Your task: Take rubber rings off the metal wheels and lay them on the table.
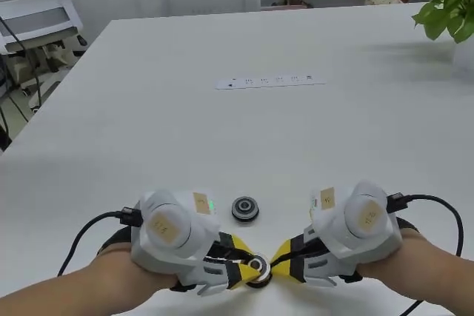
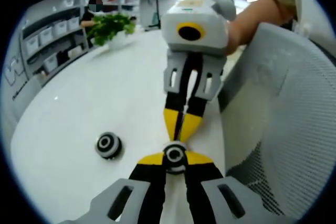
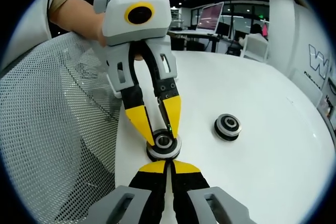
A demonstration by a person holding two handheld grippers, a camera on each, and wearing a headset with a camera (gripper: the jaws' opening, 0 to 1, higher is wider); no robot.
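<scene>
Your left gripper [image 1: 246,270] and right gripper [image 1: 274,266] are nose to nose at the near edge of the tabletop [image 1: 222,146], both working the same wheel [image 1: 257,265]. That wheel lies flat on the tabletop right between them.

In the right gripper view you can see your left fingers [image 3: 140,121] spread just enough to straddle it. There's one yellow tip on each side, so that gripper has the wheel clamped. Your right fingers [image 2: 172,123] are squeezed narrow, pretty much together, with the tips touching the wheel's rim from the opposite side. The black ring [image 3: 153,153] is on the wheel. Honestly can't tell if your right tips have a bite on it or are just pressed against it.

The second wheel [image 1: 245,209] sits flat a bit further out on the tabletop, near the first one but apart from both grippers, and it has a black ring round it too.

Well beyond that there's a power strip [image 1: 270,81] lying across the middle of the tabletop, and a plant [image 1: 448,1] off at the far right corner. A mesh chair [image 2: 278,124] shows just off the near edge in both gripper views.
</scene>
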